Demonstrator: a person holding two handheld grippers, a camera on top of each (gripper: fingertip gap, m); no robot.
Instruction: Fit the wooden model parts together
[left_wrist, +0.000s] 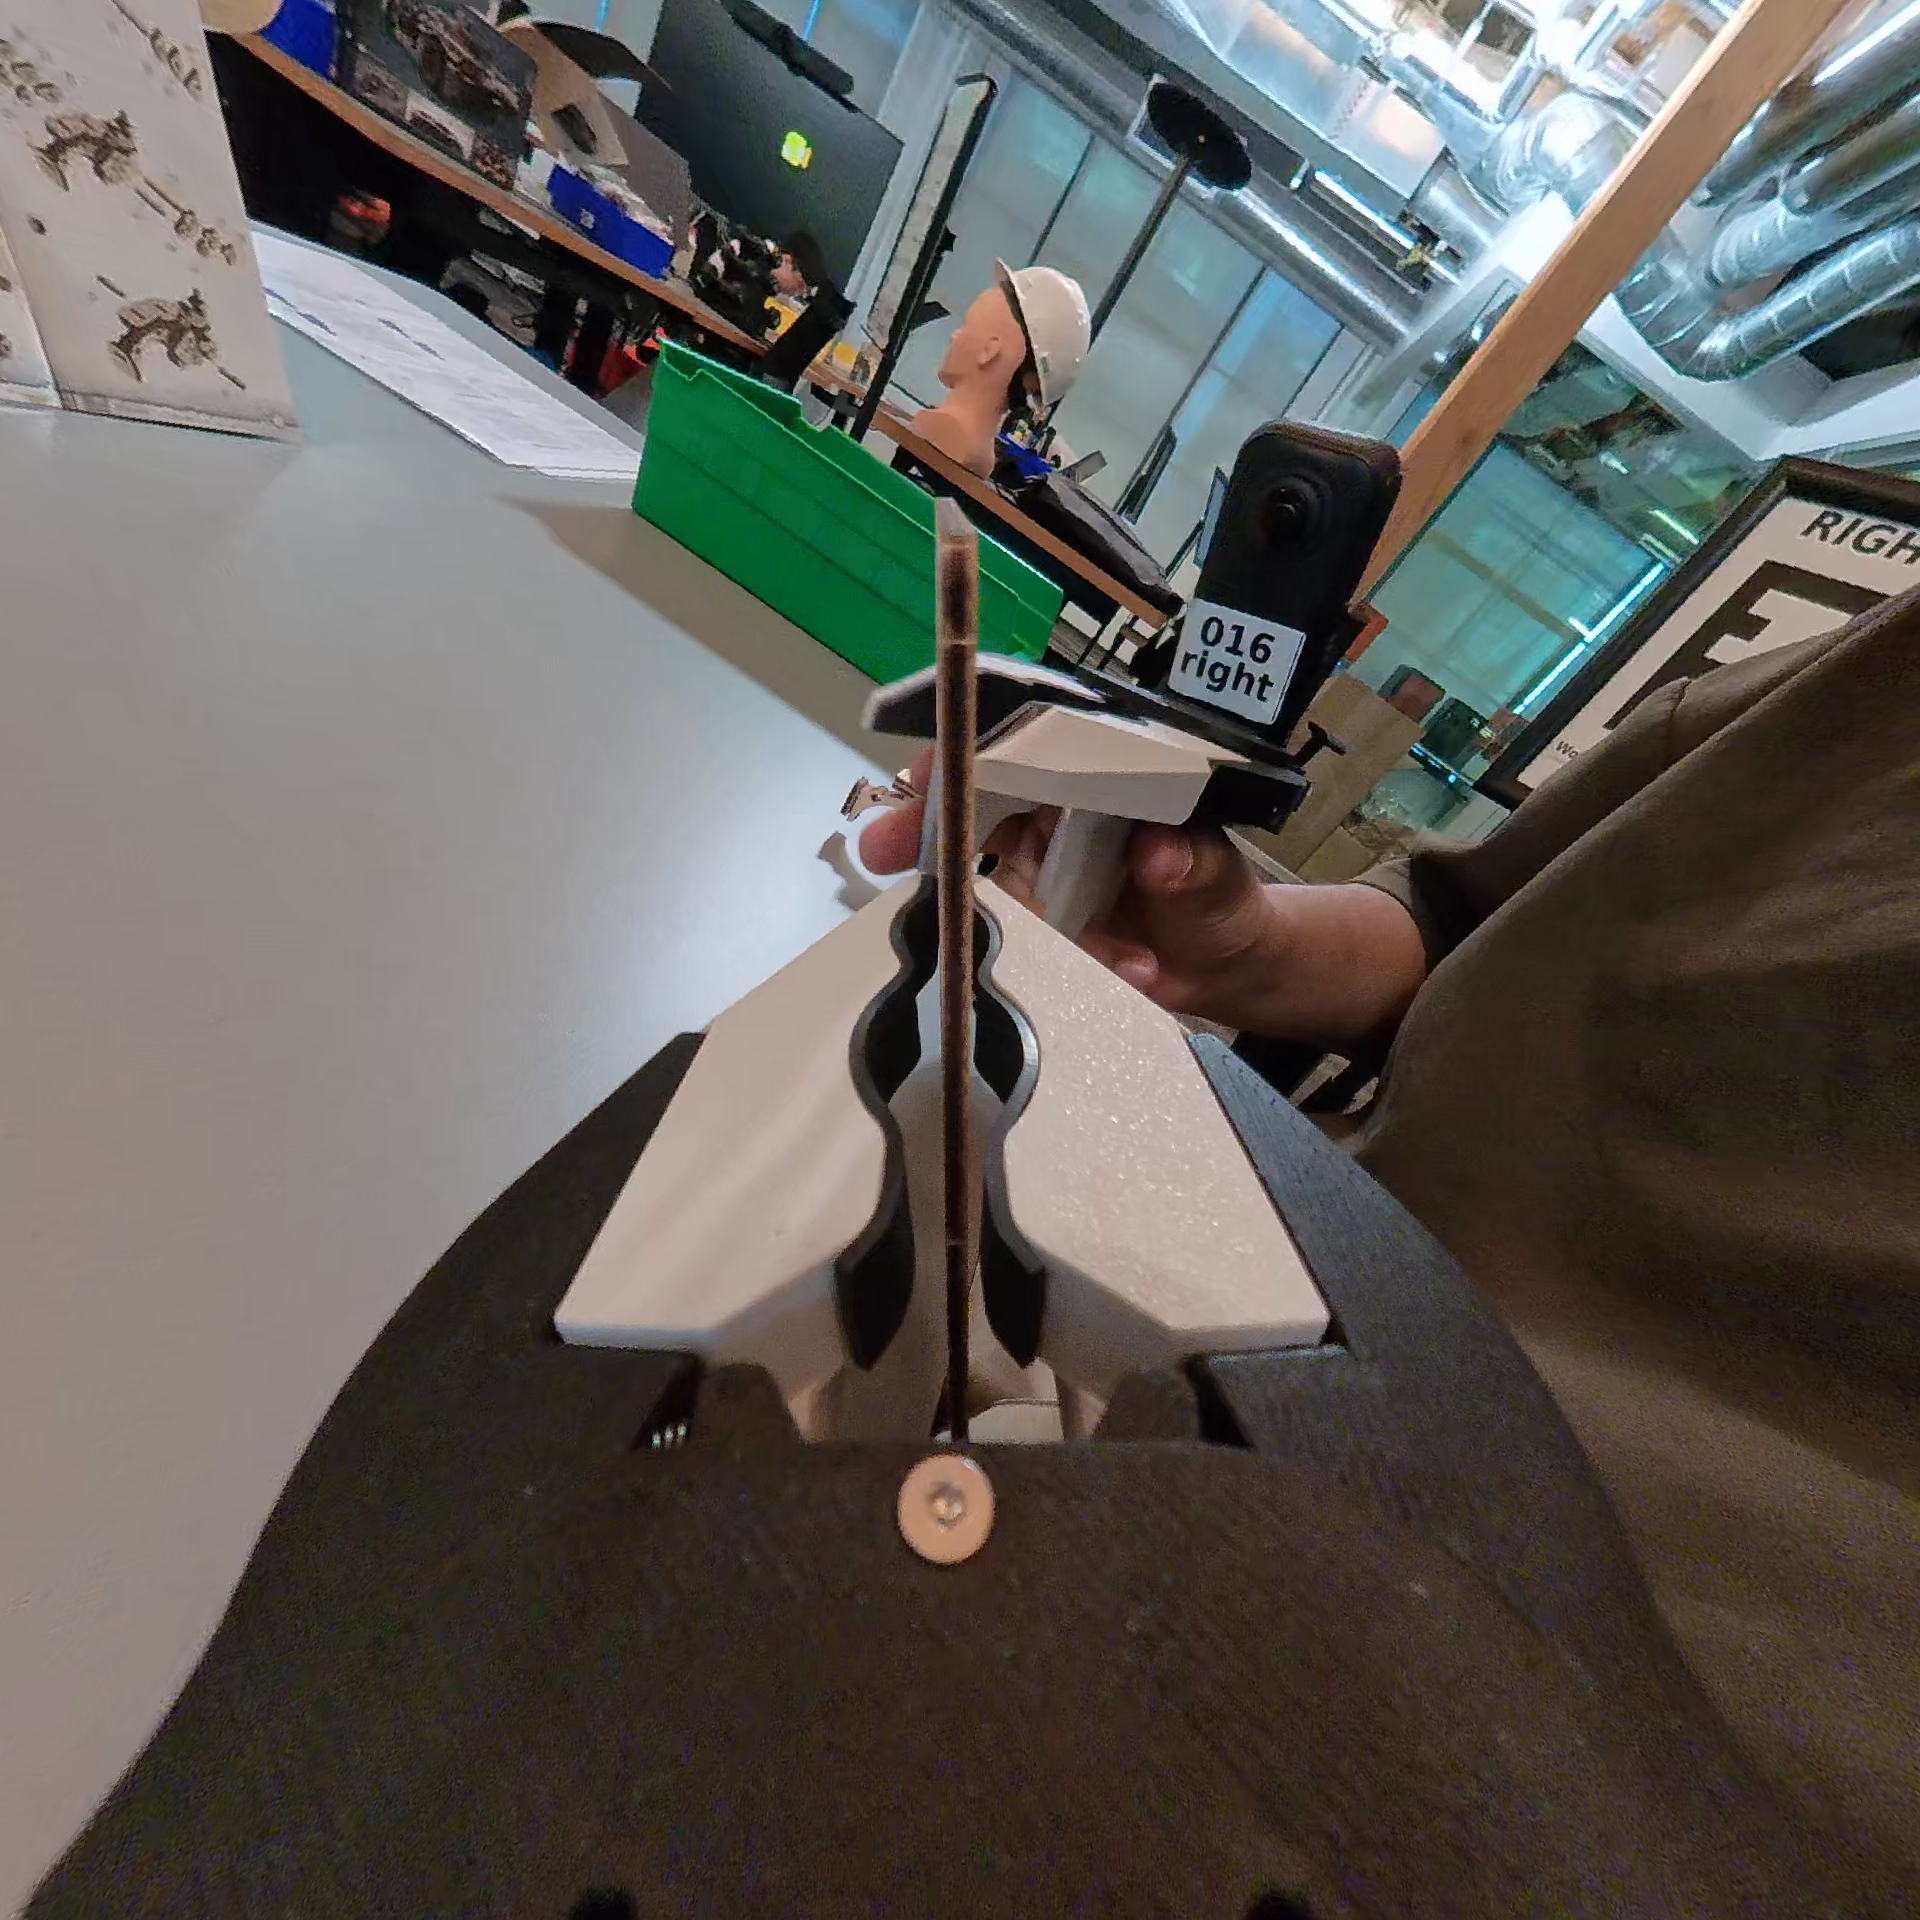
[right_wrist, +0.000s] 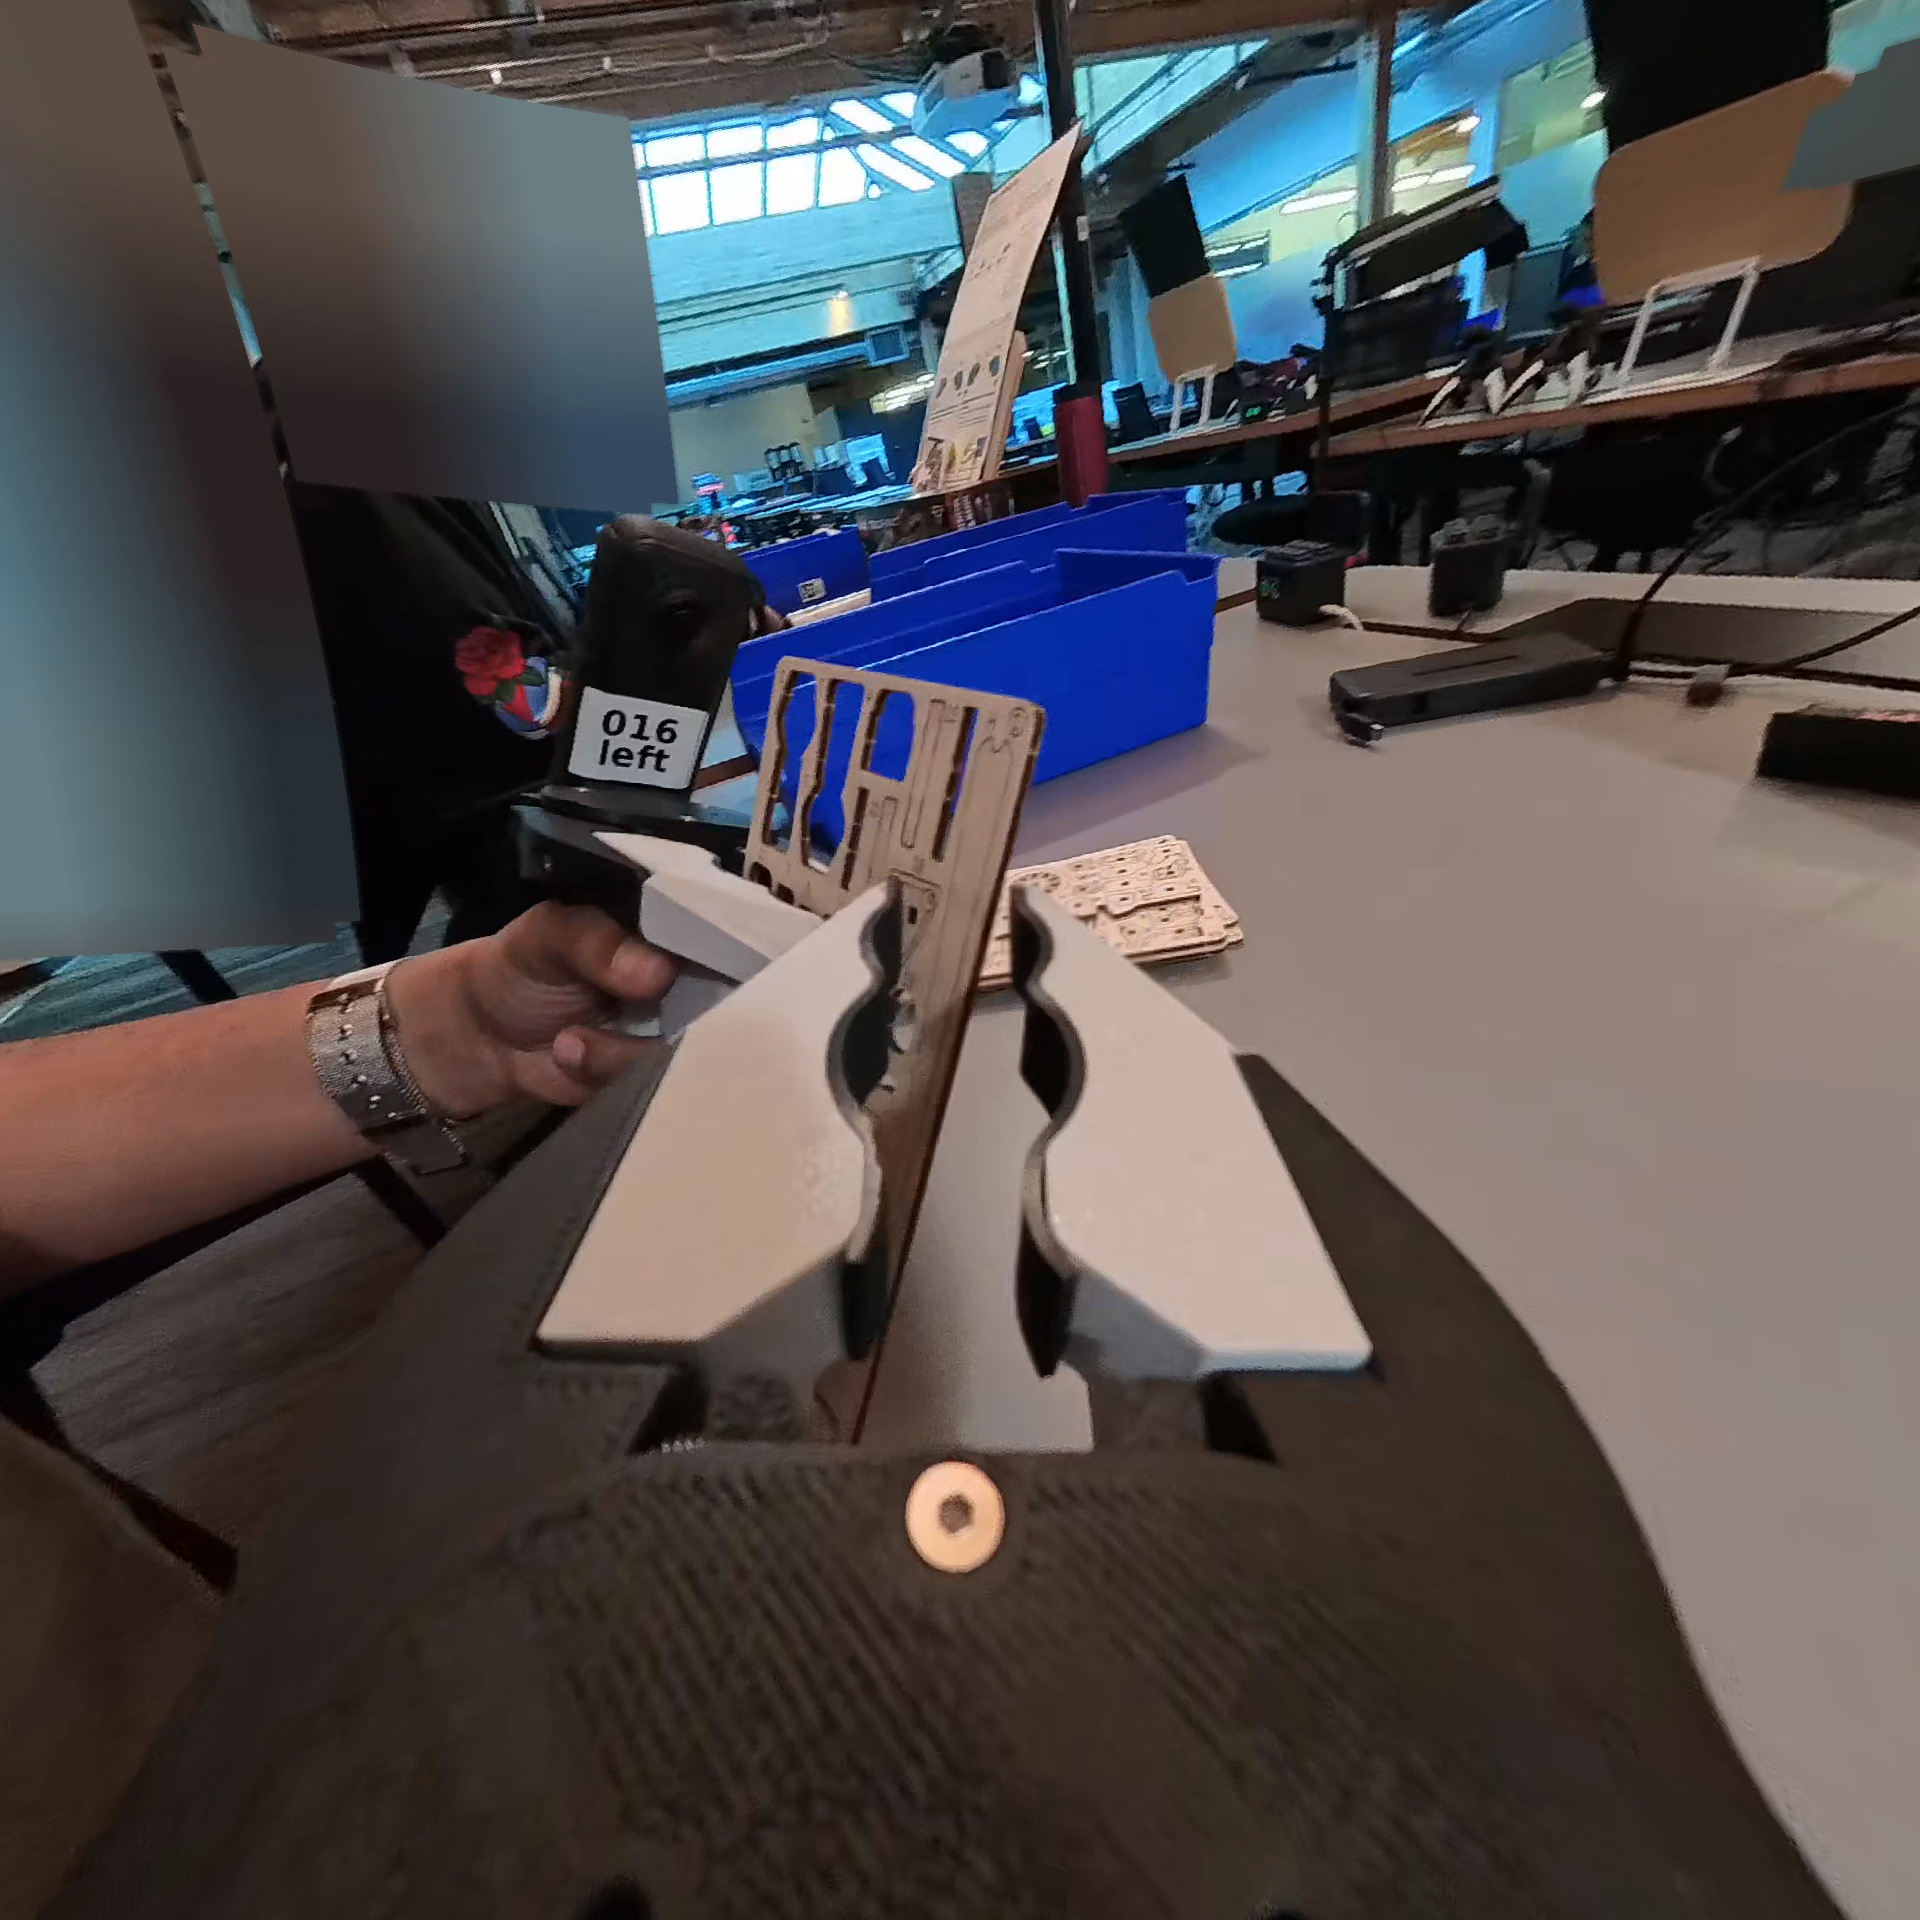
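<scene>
One wooden sheet (right_wrist: 894, 821) is held upright above the desk (right_wrist: 1455, 935) — clamped in the left claw (left_wrist: 951, 935), while the right claw (right_wrist: 951, 935) is parted around it, gripping nothing. Its thin struts could be snapped by twisting.

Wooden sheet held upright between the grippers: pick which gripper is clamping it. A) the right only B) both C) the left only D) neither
C: the left gripper pinches the wooden sheet edge-on, while the right gripper stands open, with a clear gap on one side of the sheet.
</scene>
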